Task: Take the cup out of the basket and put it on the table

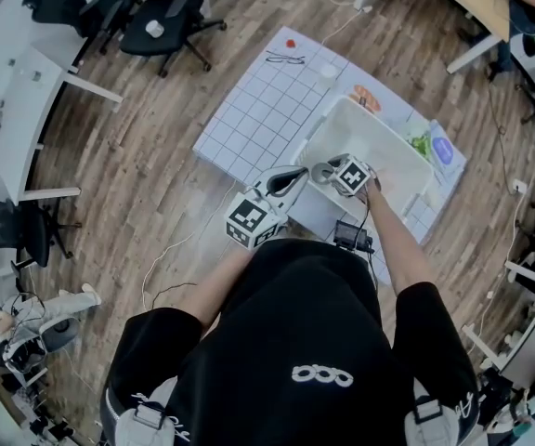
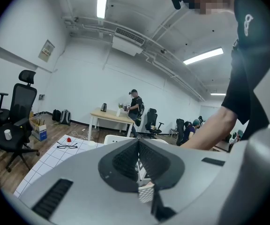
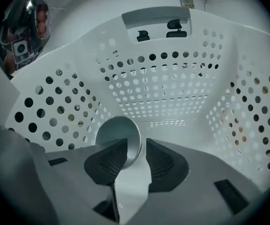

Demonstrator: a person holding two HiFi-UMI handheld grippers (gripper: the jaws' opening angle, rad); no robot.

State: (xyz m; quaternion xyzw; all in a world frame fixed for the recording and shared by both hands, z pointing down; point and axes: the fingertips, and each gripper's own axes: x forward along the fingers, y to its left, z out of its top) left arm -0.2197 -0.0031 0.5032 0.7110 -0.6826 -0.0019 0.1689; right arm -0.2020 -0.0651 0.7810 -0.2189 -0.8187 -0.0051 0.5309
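White perforated plastic basket [image 3: 172,88], interior: right gripper [image 3: 136,146] jaws spread astride grey metal cup [image 3: 114,132] rim; grasp step, next close, lift. Left gripper [image 2: 138,149] jaws pressed together.

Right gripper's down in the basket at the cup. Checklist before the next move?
1. Right gripper inside the basket: ok.
2. Cup on its side, rim between the jaws: ok.
3. Pads clamped on the cup: not ok, a gap shows beside the rim.
4. Left gripper shut, empty, outside the basket: ok.
5. Bare squares on the gridded table top for set-down: ok.
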